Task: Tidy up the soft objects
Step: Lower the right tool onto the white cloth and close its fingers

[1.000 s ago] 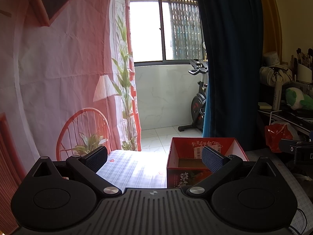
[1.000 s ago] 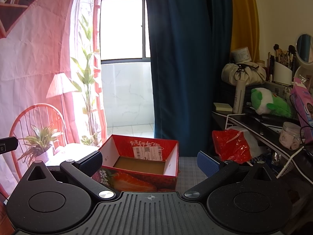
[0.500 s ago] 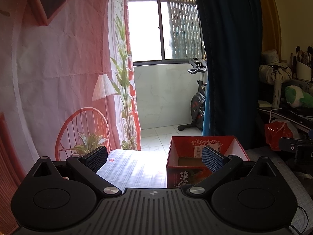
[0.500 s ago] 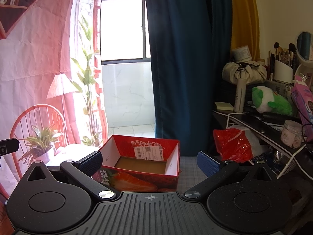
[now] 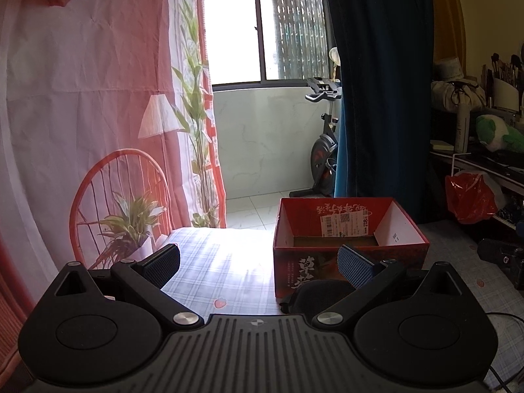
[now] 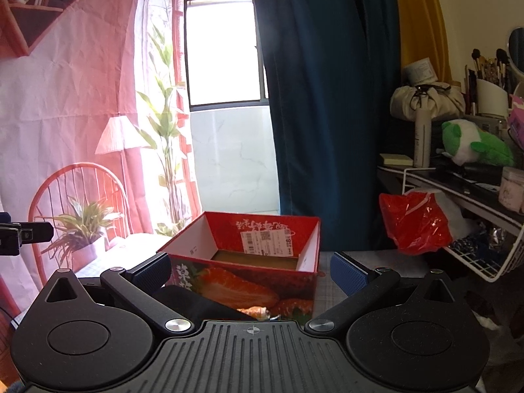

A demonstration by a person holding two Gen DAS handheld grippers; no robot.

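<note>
**Both grippers spread wide before an open red box**

The left gripper (image 5: 258,263) has its jaws spread wide apart, with nothing between its blue-padded fingers (image 5: 355,267). Ahead of it and to its right, a red cardboard box with white inner walls, a white shipping label and a brown floor (image 5: 348,235) stands on a pale checked tablecloth with small red strawberry prints (image 5: 222,262). A dark, rounded soft object (image 5: 316,294) lies on the cloth just in front of the box's near wall, partly hidden behind the right finger; what it is cannot be told.

The right gripper (image 6: 250,270) likewise has its jaws wide apart and holds nothing. The same box (image 6: 262,249) sits directly ahead of it, between its fingers in the view, its near side printed with strawberries. A dark fabric shape (image 6: 183,301) lies low by the left finger, against the box's near corner.

Further to the right of the right gripper, a crumpled red plastic bag (image 6: 414,221) hangs beside a white wire rack (image 6: 491,262). Above it, a green and white plush toy (image 6: 475,144) rests on a cluttered dark shelf (image 6: 458,180). Beyond the box hangs a dark blue curtain (image 6: 327,98), and to the left a pink printed backdrop showing a chair and plants (image 6: 75,131).
</note>
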